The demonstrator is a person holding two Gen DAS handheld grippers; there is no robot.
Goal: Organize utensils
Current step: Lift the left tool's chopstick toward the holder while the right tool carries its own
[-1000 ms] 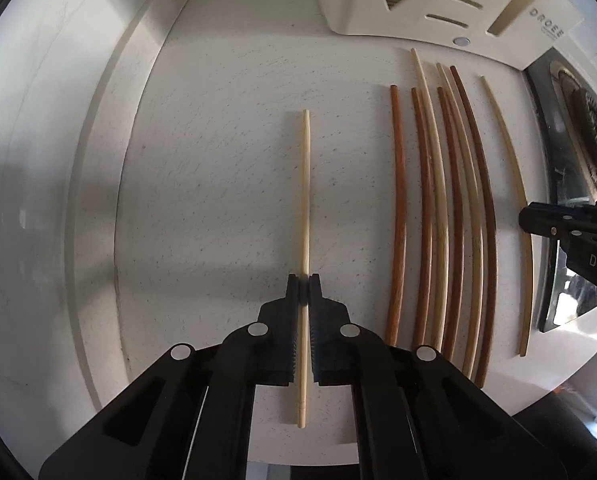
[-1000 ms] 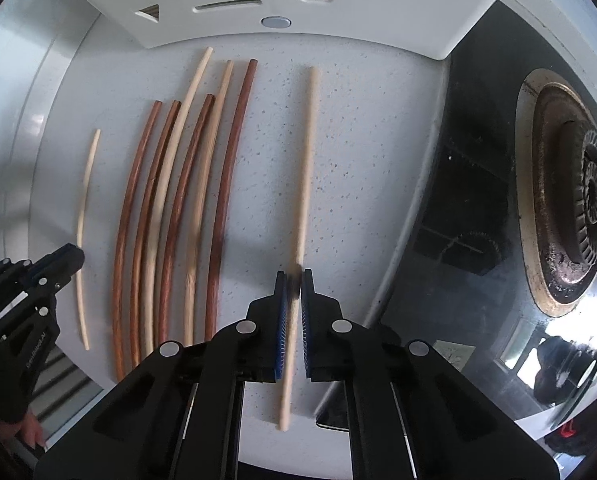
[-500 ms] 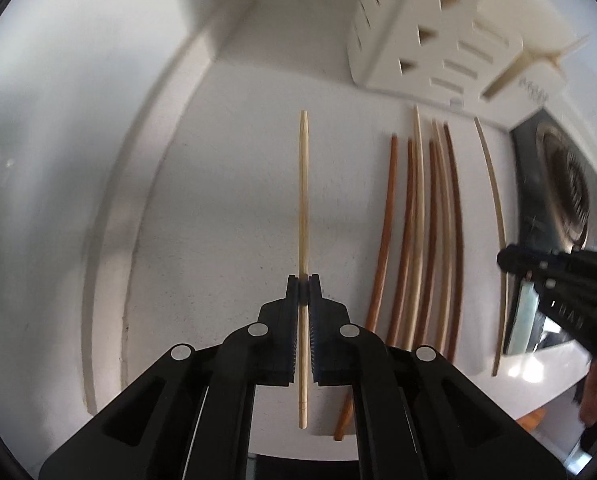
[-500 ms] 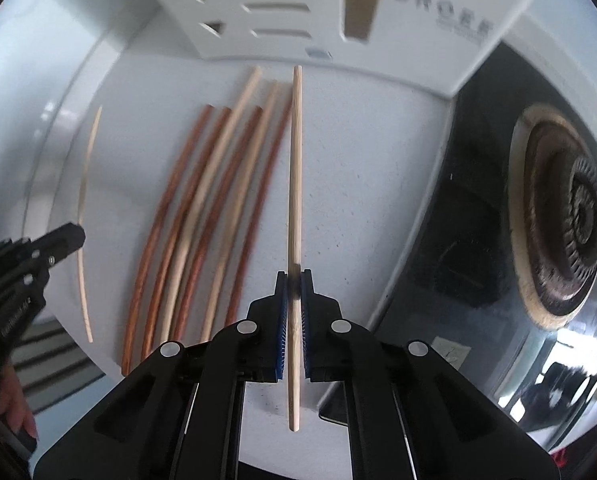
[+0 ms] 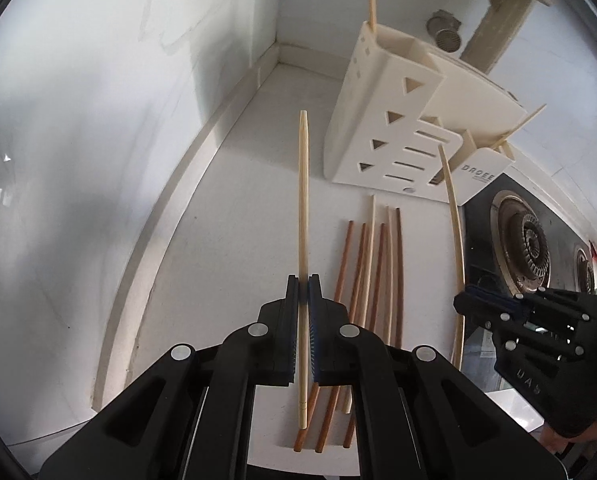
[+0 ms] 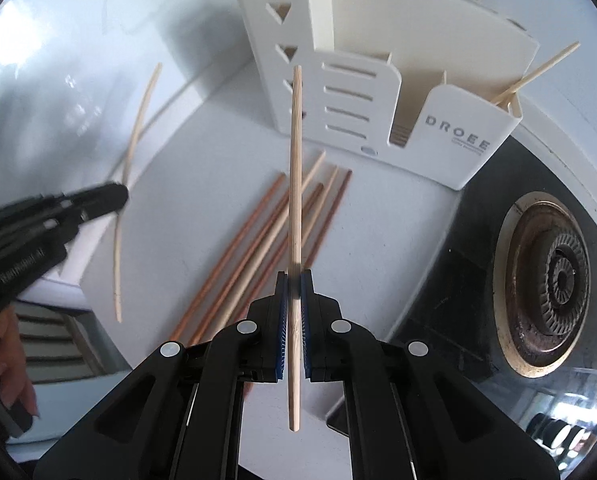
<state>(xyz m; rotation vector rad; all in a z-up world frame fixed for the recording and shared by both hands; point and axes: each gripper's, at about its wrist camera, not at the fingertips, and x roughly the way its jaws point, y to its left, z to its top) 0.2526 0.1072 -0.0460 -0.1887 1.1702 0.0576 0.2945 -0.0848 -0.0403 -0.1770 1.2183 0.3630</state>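
My left gripper [image 5: 303, 280] is shut on a pale chopstick [image 5: 303, 200] and holds it in the air, tip pointing toward the white utensil holder [image 5: 382, 120]. My right gripper [image 6: 294, 276] is shut on another pale chopstick [image 6: 296, 160], lifted above the counter and pointing at the holder [image 6: 378, 80]. Several brown and pale chopsticks [image 5: 374, 272] lie side by side on the white counter between the grippers; they also show in the right wrist view [image 6: 258, 236]. Each gripper shows in the other's view: the right one [image 5: 464, 302] and the left one [image 6: 116, 196].
The holder has several compartments, with a few pale sticks standing in it [image 6: 538, 68]. A black gas hob with a burner [image 6: 554, 280] lies right of the counter. A white wall [image 5: 98, 120] runs along the left and back. The counter's front edge [image 5: 282, 456] is close below.
Both grippers have lifted their chopsticks off the counter and tilted up, so the holder now shows from the front and above. Both stay shut.
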